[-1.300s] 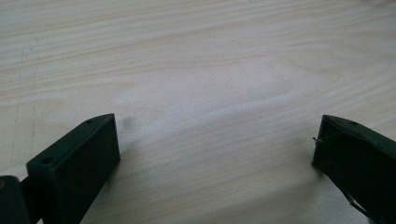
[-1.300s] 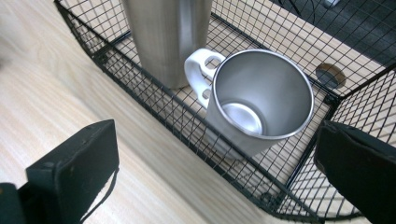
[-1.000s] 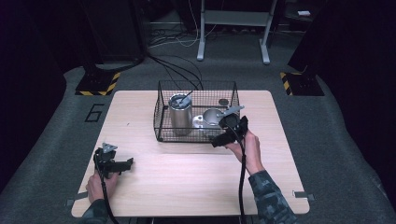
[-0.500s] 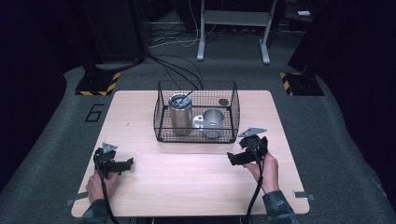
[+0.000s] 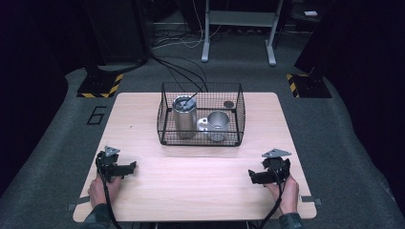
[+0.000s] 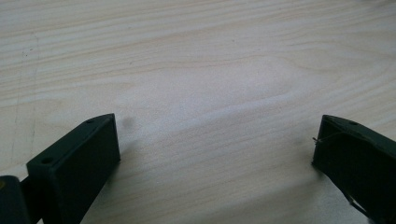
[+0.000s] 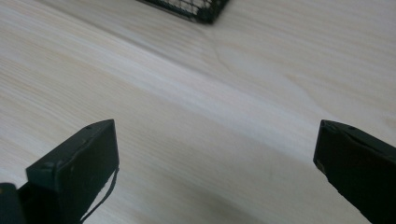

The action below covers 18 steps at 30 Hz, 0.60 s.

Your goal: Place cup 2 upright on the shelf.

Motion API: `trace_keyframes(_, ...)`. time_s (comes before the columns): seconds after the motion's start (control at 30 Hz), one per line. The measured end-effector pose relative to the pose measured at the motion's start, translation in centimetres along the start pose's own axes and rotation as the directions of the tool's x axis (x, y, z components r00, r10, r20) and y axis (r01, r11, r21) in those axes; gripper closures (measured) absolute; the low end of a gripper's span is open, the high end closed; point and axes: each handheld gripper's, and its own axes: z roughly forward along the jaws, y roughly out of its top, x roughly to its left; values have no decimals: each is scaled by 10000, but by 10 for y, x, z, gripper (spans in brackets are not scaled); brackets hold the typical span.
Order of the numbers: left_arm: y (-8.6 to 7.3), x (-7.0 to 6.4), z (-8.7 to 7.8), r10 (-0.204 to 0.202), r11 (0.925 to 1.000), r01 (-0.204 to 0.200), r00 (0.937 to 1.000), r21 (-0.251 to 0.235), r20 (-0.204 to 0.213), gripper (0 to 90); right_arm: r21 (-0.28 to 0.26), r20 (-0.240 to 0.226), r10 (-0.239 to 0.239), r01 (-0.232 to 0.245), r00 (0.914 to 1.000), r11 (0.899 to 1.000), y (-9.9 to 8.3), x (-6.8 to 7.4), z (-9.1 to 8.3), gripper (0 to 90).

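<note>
A black wire basket [image 5: 200,141] stands at the middle back of the wooden table [image 5: 200,191]. Inside it a tall steel tumbler [image 5: 184,119] stands upright with a dark utensil in it, and a smaller steel cup [image 5: 218,125] sits to its right. My left gripper [image 5: 132,166] rests near the front left edge, open, with bare wood between its jaws [image 6: 215,140]. My right gripper [image 5: 252,177] rests near the front right, open and empty, jaws wide over bare wood [image 7: 215,144]. A corner of the basket [image 7: 196,9] shows at the top of the right gripper view.
A small dark round object [image 5: 229,104] lies at the basket's back right. Grey carpet surrounds the table, with cables [image 5: 186,71] and a metal stand [image 5: 239,28] behind. Yellow-black striped markers [image 5: 100,85] lie on the floor at both back corners.
My right gripper has pulled back from the basket's right front to the table's front right, and it holds nothing. The left gripper has stayed in place.
</note>
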Motion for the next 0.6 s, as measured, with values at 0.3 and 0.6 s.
trace_keyframes(0.3, 0, 0, 0, 9, 10000, -9, 10000, -19, -8, 3, 168, 521, 730, -740, 9960, 9971, -47, -19, 11, 0)
trace_keyframes(0.6, 0, 0, 0, 14, 10000, -14, 10000, -20, -13, 4, -661, 296, 822, -801, 9962, 9946, -66, -36, 17, 0)
